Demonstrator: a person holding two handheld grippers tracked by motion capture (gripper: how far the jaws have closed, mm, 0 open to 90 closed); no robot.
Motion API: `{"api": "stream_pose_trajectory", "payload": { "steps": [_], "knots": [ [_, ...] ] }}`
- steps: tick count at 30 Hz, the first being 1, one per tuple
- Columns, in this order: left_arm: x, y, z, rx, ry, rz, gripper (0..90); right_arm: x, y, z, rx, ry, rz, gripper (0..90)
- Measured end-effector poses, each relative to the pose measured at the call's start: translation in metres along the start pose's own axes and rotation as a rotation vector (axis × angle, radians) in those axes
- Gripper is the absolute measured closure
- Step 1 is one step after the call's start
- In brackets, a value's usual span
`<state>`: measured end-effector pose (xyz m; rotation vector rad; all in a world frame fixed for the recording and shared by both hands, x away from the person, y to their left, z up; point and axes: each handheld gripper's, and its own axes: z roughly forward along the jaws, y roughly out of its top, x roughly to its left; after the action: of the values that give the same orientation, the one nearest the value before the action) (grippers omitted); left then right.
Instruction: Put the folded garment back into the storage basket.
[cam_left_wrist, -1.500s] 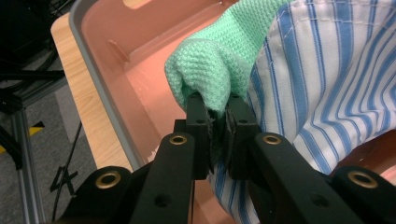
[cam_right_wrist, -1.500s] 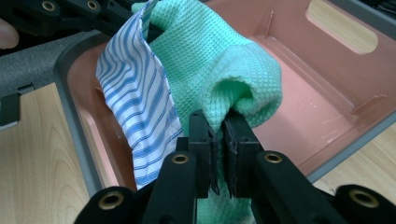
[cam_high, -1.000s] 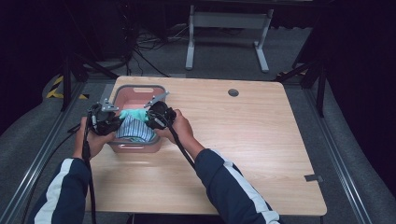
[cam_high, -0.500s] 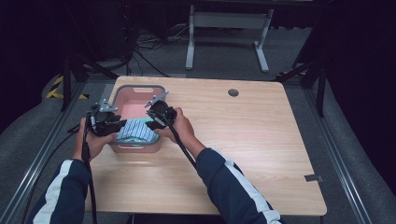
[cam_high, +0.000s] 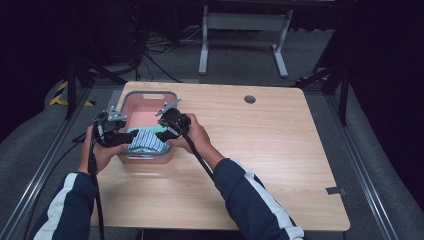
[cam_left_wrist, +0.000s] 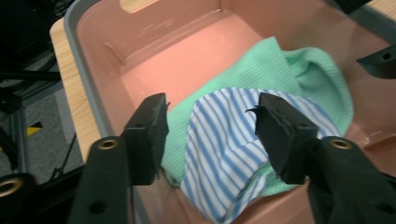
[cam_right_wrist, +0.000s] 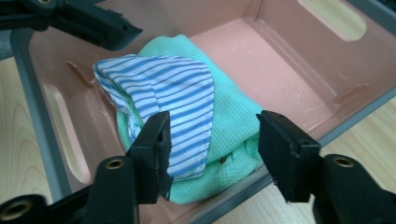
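i have both the left gripper (cam_left_wrist: 210, 128) and the right gripper (cam_right_wrist: 212, 149) poised over the pink basket (cam_high: 145, 97), their jaws just parted and clear of the striped cloth (cam_left_wrist: 229, 144), which lies on the green cloth (cam_right_wrist: 233, 126) inside it.

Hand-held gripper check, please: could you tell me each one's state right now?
Left hand-held gripper: jaws just opening, open, holding nothing.
Right hand-held gripper: jaws just opening, open, holding nothing.

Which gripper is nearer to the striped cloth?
Neither clearly. The left gripper stands open at the left edge of the striped cloth, the right gripper open at its right edge.
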<state>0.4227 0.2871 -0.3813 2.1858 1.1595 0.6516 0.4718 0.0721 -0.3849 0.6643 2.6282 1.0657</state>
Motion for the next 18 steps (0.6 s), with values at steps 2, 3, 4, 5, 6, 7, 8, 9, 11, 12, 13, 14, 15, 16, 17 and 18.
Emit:
{"api": "stream_pose_trajectory", "payload": {
  "steps": [2, 3, 4, 5, 6, 7, 8, 9, 11, 12, 13, 14, 15, 16, 17, 18],
  "knots": [
    [-0.003, 0.002, -0.002, 0.006, -0.001, -0.004, 38.6, 0.0, -0.001, -0.004, -0.002, -0.005, -0.012, 43.7],
    [-0.005, 0.003, -0.004, -0.007, -0.008, 0.004, 36.2, 0.0, -0.001, -0.006, -0.002, -0.004, -0.013, 43.0],
    [-0.008, 0.004, -0.007, -0.022, -0.003, 0.007, 34.4, 0.0, -0.002, -0.007, -0.005, -0.009, -0.019, 41.7],
    [-0.011, 0.006, -0.01, -0.033, 0.005, 0.014, 33.4, -0.001, -0.003, -0.009, -0.002, -0.017, -0.019, 40.2],
    [-0.014, 0.007, -0.013, -0.051, -0.004, 0.014, 32.0, -0.001, -0.004, -0.011, 0.001, -0.023, -0.023, 39.5],
    [-0.015, 0.008, -0.014, -0.054, -0.001, 0.022, 29.6, -0.002, -0.005, -0.014, 0.001, -0.032, -0.033, 38.5],
    [-0.018, 0.009, -0.016, -0.054, 0.001, 0.025, 28.0, -0.003, -0.006, -0.016, 0.002, -0.04, -0.039, 37.8],
    [-0.02, 0.01, -0.017, -0.056, 0.001, 0.031, 26.7, -0.004, -0.007, -0.019, 0.005, -0.041, -0.043, 37.1],
    [-0.025, 0.012, -0.02, -0.06, 0.002, 0.039, 26.2, -0.006, -0.008, -0.023, 0.012, -0.045, -0.053, 34.9],
    [-0.027, 0.013, -0.021, -0.068, 0.003, 0.044, 25.5, -0.007, -0.009, -0.026, 0.013, -0.055, -0.055, 34.8],
    [-0.029, 0.014, -0.022, -0.07, -0.005, 0.043, 24.9, -0.007, -0.009, -0.029, 0.011, -0.058, -0.057, 34.6],
    [-0.031, 0.014, -0.023, -0.078, -0.015, 0.043, 24.8, -0.008, -0.01, -0.031, 0.009, -0.056, -0.058, 34.1],
    [-0.034, 0.015, -0.024, -0.074, -0.015, 0.048, 24.0, -0.009, -0.011, -0.033, 0.008, -0.059, -0.059, 33.5],
    [-0.037, 0.016, -0.024, -0.071, -0.014, 0.061, 22.8, -0.01, -0.012, -0.035, 0.011, -0.059, -0.066, 33.1],
    [-0.04, 0.017, -0.025, -0.067, -0.013, 0.071, 22.2, -0.011, -0.014, -0.037, 0.013, -0.066, -0.071, 32.6],
    [-0.042, 0.017, -0.024, -0.073, -0.012, 0.074, 21.8, -0.011, -0.015, -0.039, 0.012, -0.066, -0.073, 32.6]
  ]
}}
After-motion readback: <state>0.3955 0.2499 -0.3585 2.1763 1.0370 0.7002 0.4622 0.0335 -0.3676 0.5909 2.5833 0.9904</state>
